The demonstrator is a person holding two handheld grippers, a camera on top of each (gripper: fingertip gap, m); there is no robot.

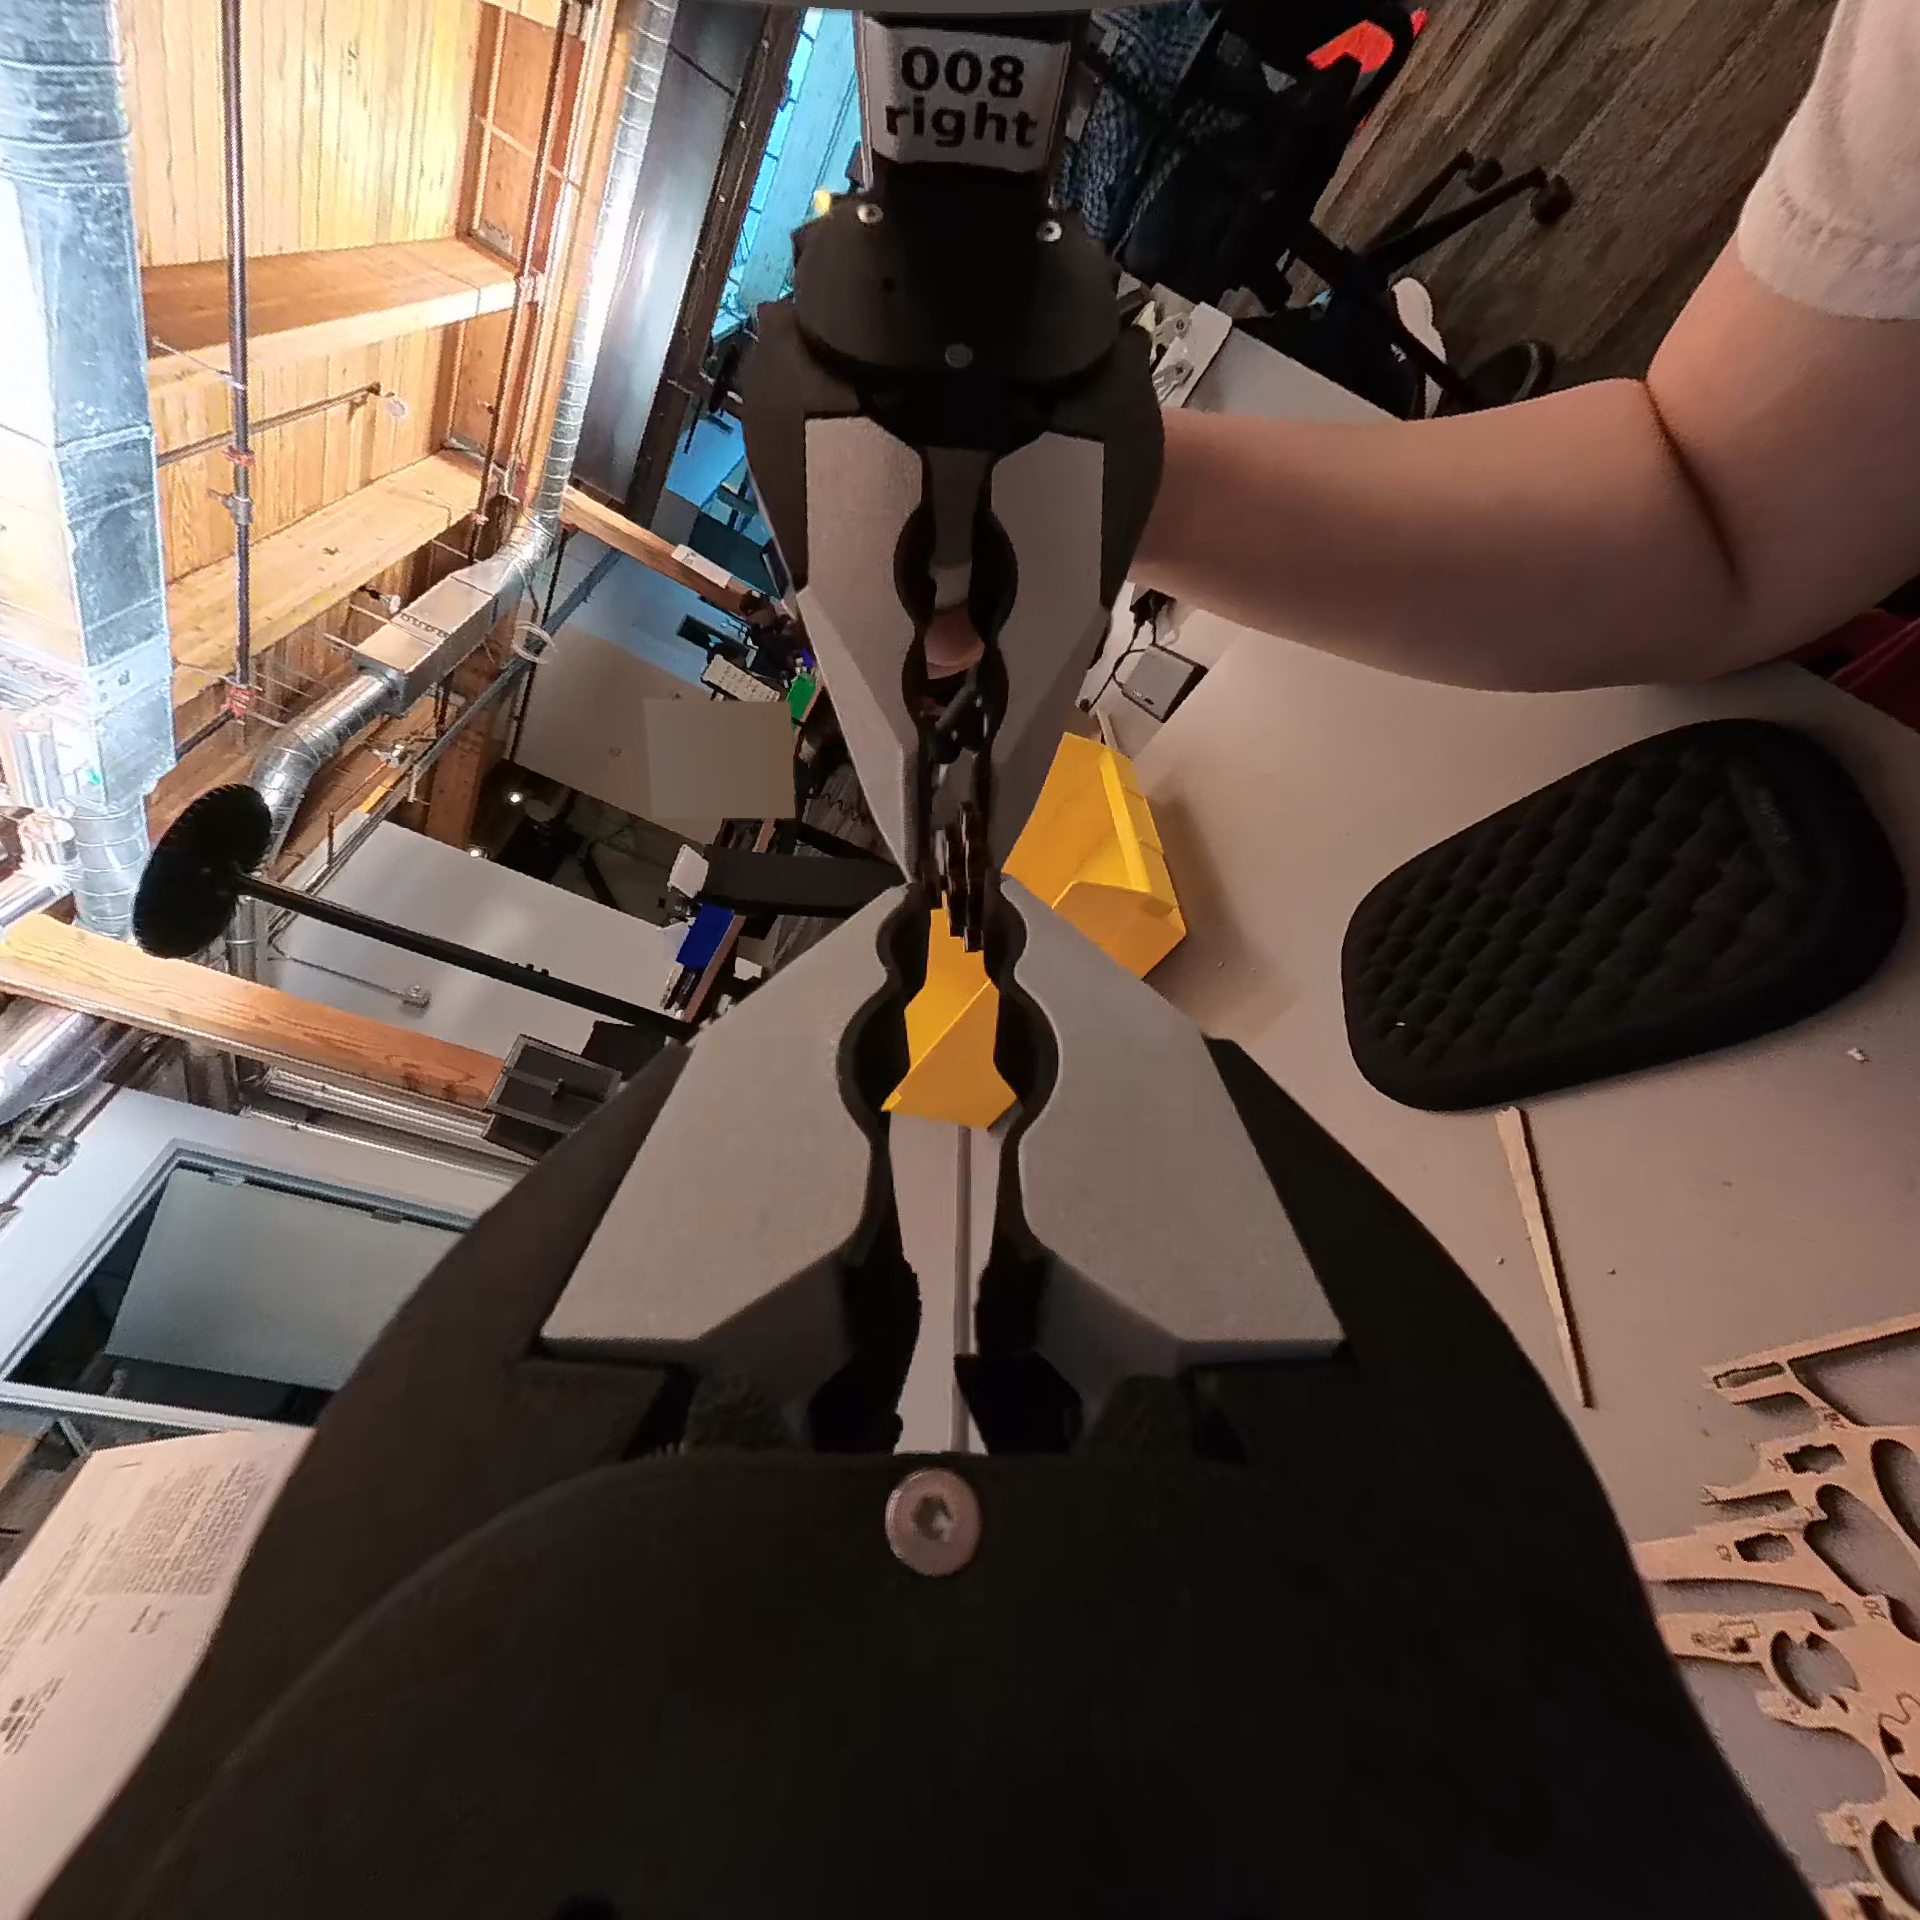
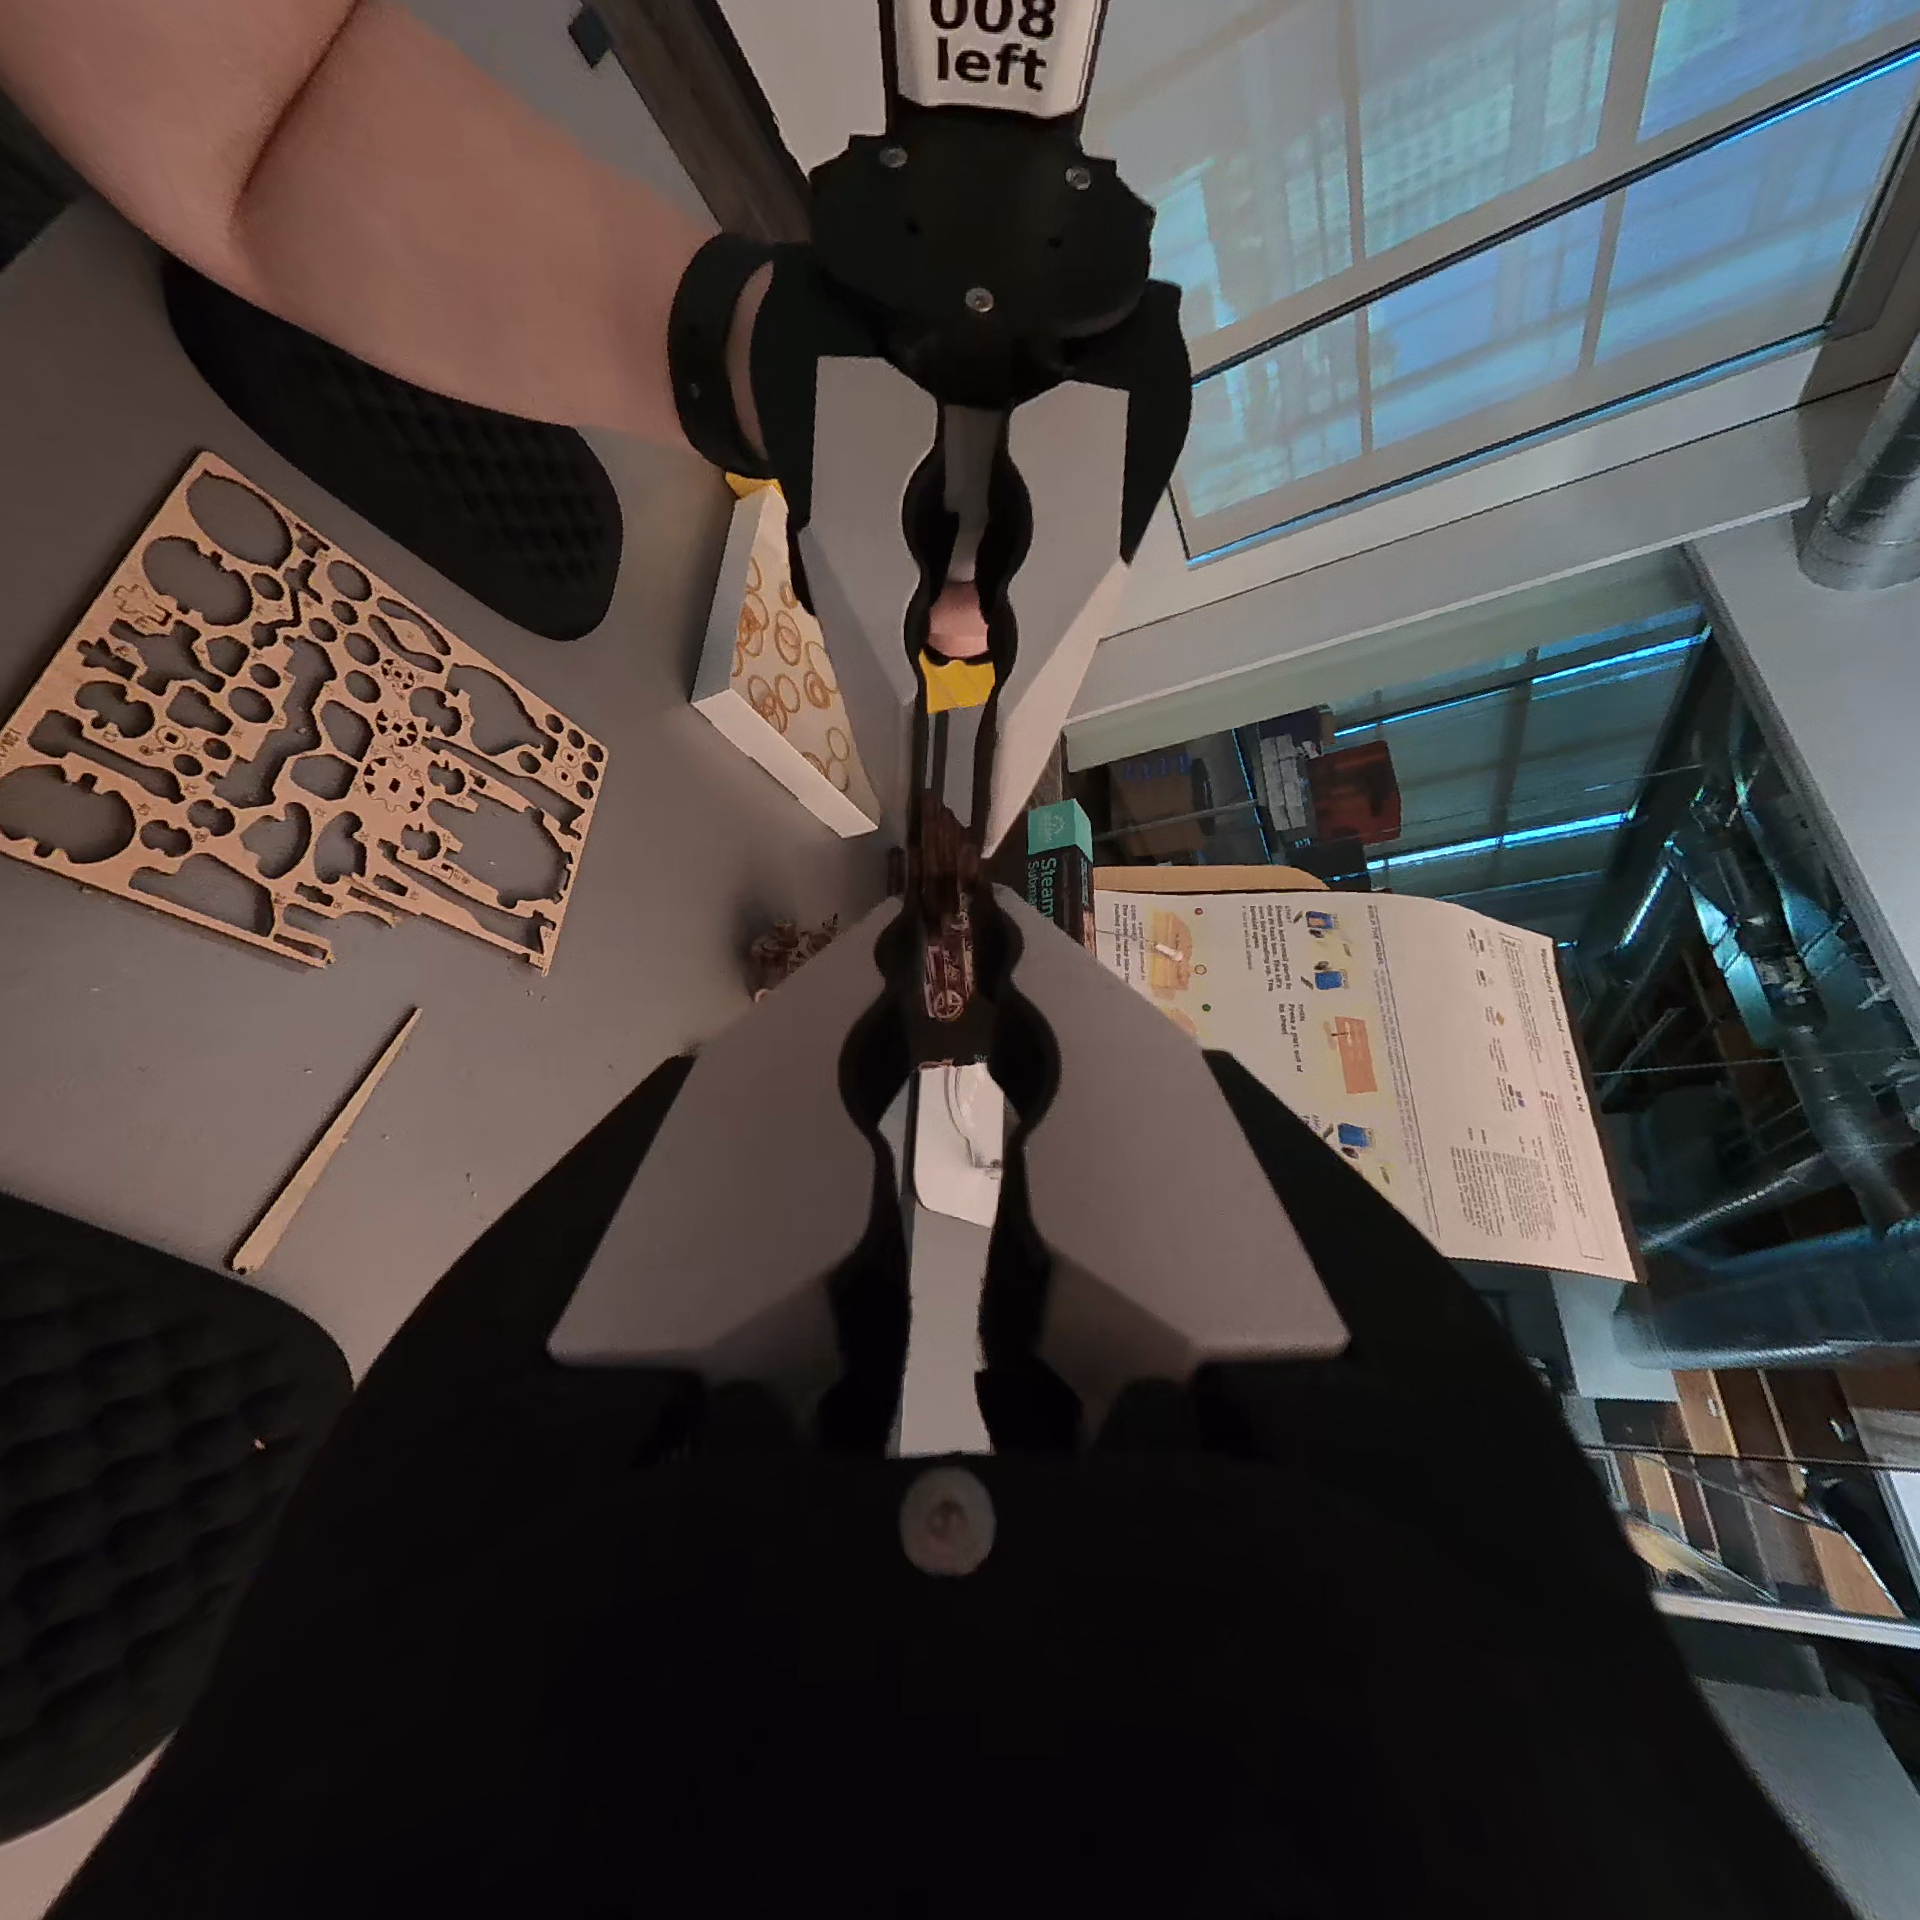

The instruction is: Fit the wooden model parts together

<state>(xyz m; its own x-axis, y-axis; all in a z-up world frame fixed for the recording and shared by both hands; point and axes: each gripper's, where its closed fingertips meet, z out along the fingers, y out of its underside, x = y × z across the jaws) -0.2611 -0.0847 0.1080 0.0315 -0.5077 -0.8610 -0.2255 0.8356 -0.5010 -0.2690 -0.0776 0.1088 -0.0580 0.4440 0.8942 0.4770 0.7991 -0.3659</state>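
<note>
Wooden, dark and flat, the small model parts (image 1: 961,878) sit pinched tip-to-tip between your left gripper (image 1: 956,914) and right gripper (image 2: 940,935), both nearly closed, apparently to press them together above the grey table (image 2: 156,1091).

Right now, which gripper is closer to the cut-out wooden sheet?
Left. The left gripper hangs beside the wooden sheet; the right gripper, meeting it tip to tip over the wooden parts, lies farther off.

Loft workshop-office — exposed ducts (image 1: 312,727), timber ceiling (image 1: 312,156), desks (image 1: 468,914).
</note>
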